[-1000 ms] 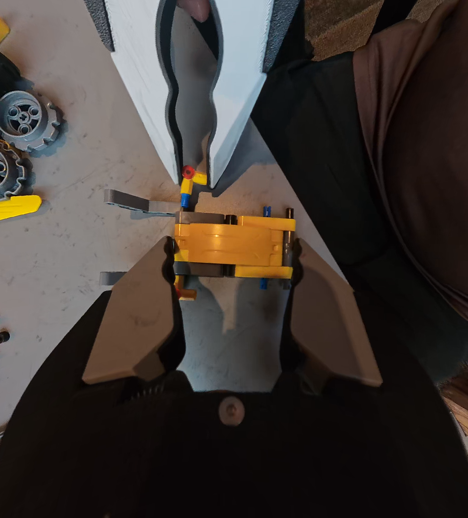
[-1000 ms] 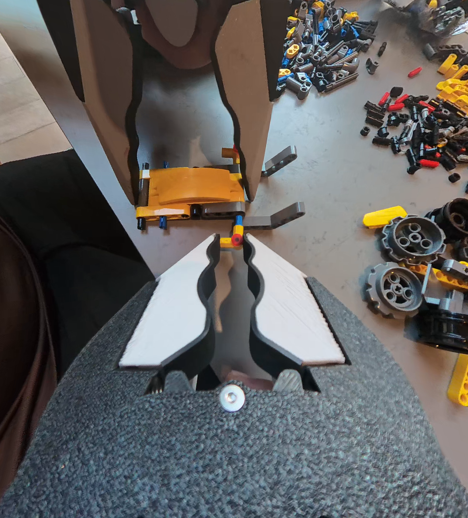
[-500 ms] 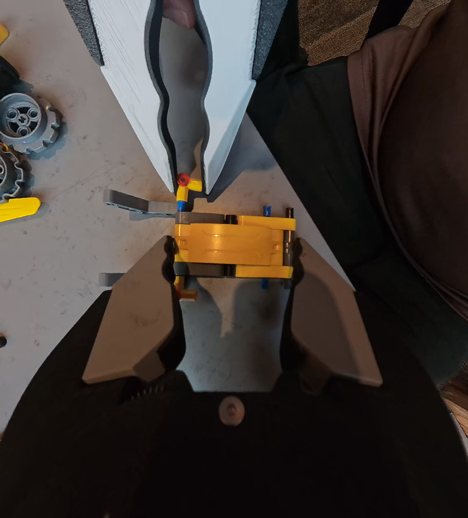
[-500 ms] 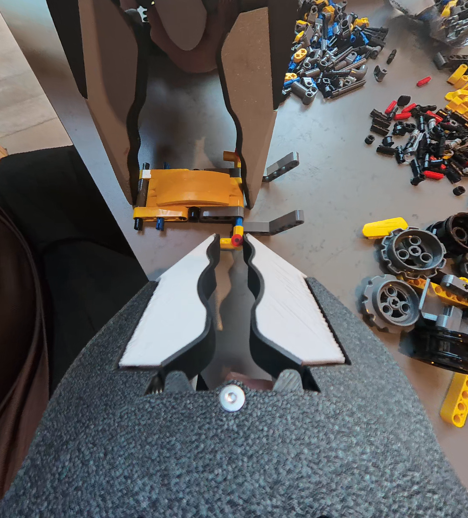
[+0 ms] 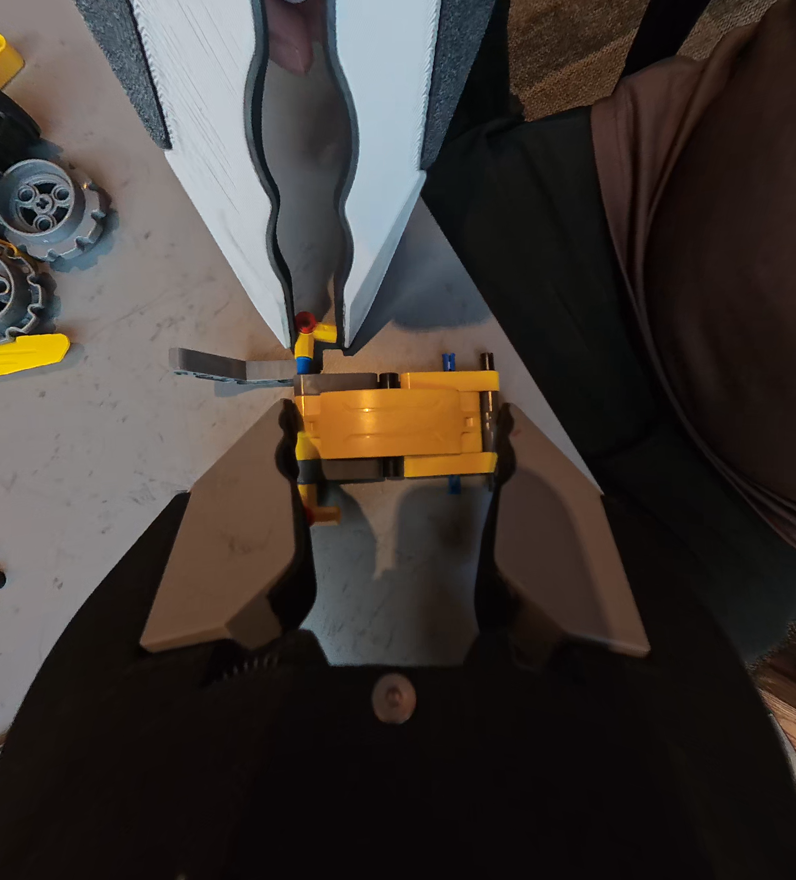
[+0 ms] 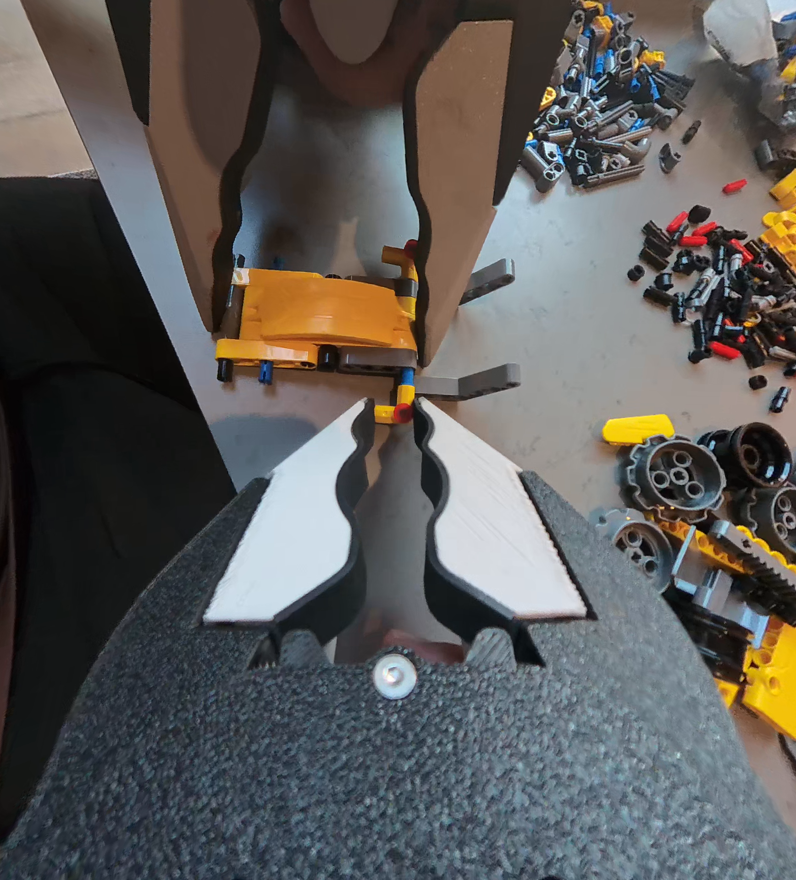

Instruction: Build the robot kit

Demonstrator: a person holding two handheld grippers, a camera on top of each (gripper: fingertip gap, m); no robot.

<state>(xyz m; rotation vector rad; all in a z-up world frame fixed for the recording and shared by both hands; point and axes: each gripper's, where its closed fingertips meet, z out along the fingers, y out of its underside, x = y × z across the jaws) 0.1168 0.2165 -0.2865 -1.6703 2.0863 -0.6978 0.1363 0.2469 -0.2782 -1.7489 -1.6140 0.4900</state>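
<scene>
My left gripper (image 5: 393,438) is shut on an orange-yellow brick assembly (image 5: 386,421) with grey beams, held by its two short ends just above the table. It also shows in the right wrist view (image 6: 324,314), between the tan fingers (image 6: 453,238). My right gripper (image 6: 392,409) is shut on a small yellow connector (image 6: 385,412) with a red pin. The connector's blue pin (image 6: 405,377) touches the grey end of the assembly. In the left wrist view the white fingers (image 5: 377,238) come in from the top with the connector (image 5: 315,333) at their tips.
Two grey bent beams (image 6: 477,378) (image 6: 486,281) stick out of the assembly. Grey toothed wheels (image 5: 39,209) and a yellow panel (image 5: 17,355) lie to the side. Piles of small parts (image 6: 739,285) and a partly built yellow vehicle (image 6: 744,595) lie nearby. A person's dark clothing (image 5: 672,285) is at the table edge. Some 4 cm of space lies between my two pairs of fingers. From either gripper's tips it is about 15 cm to the partly built yellow vehicle (image 6: 744,595).
My right gripper has moved the yellow connector closer to the assembly, so the blue pin now meets its grey end. The left gripper has kept its hold and stayed still.
</scene>
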